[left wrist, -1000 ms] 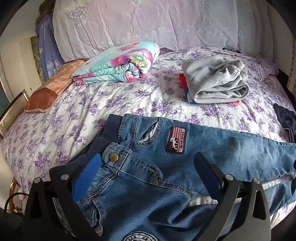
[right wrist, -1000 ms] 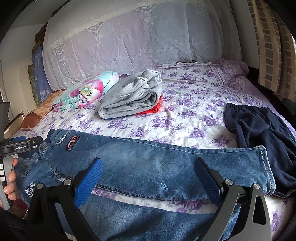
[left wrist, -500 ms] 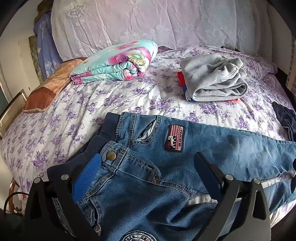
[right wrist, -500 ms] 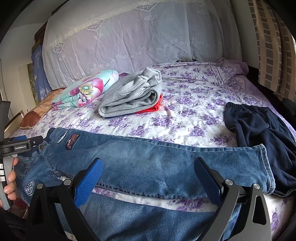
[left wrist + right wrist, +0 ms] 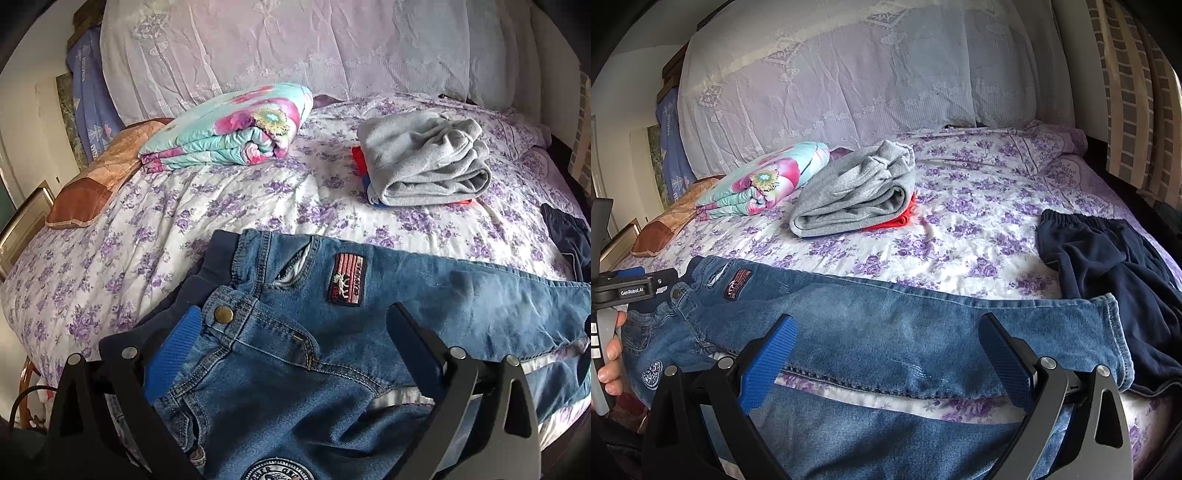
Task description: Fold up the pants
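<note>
Blue jeans [image 5: 886, 328] lie spread across the near edge of the bed, waist to the left, legs running right and slightly apart. In the left wrist view the waistband, brass button and red patch of the jeans [image 5: 332, 317] fill the foreground. My left gripper [image 5: 295, 354] is open, hovering over the waist area with denim between its fingers. My right gripper [image 5: 886, 354] is open above the legs near the knees. The left gripper also shows in the right wrist view [image 5: 624, 291], held by a hand.
A folded grey garment [image 5: 857, 195] on red cloth, a folded floral blanket [image 5: 229, 129] and an orange pillow [image 5: 99, 184] lie farther back. Dark navy pants [image 5: 1115, 273] lie crumpled at right by the jeans' hem. The bed [image 5: 979, 221] has a purple floral sheet.
Both views have shifted slightly, with the grippers easing a little nearer the jeans. The jeans lie the same way and both grippers stay open.
</note>
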Demonstrator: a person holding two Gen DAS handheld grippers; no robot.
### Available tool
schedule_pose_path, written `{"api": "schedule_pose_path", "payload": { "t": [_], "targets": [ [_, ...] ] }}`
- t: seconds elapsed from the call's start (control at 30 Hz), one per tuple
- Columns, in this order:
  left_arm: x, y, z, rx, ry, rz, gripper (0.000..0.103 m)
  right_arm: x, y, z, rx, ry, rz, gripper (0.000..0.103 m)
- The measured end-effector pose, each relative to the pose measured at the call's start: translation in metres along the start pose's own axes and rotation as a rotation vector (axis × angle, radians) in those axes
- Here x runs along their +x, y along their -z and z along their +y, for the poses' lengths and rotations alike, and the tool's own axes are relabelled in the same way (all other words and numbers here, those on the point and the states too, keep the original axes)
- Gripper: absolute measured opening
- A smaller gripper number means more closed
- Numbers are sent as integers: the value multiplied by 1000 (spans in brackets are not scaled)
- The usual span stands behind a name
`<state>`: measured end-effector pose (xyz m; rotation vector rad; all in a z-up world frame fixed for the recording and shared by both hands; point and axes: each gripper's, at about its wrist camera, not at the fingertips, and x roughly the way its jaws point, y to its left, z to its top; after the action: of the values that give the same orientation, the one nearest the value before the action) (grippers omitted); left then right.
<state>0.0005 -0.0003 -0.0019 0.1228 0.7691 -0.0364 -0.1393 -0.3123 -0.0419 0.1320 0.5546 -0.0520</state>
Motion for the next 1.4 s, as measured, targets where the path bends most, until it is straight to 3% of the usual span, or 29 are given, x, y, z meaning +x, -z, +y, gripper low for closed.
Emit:
{"api": "schedule_pose_path", "payload": {
  "t": [0.57,0.77,0.9,0.97,1.03,1.1,1.17,1.2,1.23,1.3,1.4],
  "targets": [
    [7,1,4,1,7,25,98,6,4,2,7,-11,27,99],
    [37,-53,52,-3,242,183,98,3,6,-1,-4,-6,22,99],
    [96,-88,81,17,205,285,98,4,12,-16,39,6,29,99],
    [125,-91,88,12,144,338,97,7,14,-25,67,22,47,99],
    [152,-89,94,-9,167,393,97,6,15,-33,73,36,50,99],
    [167,-84,90,3,190,423,92,5,16,-39,73,60,45,99],
    [175,-81,79,38,192,432,70,4,17,-48,81,78,45,99],
    [178,-79,73,59,163,430,68,5,17,-51,84,82,46,99],
    [180,-79,70,66,144,415,56,4,16,-56,84,82,51,99],
    [182,-76,67,72,133,408,46,1,16,-67,78,82,46,99],
    [169,-73,67,64,145,367,34,-12,15,-101,82,213,18,99]
  ]
}}
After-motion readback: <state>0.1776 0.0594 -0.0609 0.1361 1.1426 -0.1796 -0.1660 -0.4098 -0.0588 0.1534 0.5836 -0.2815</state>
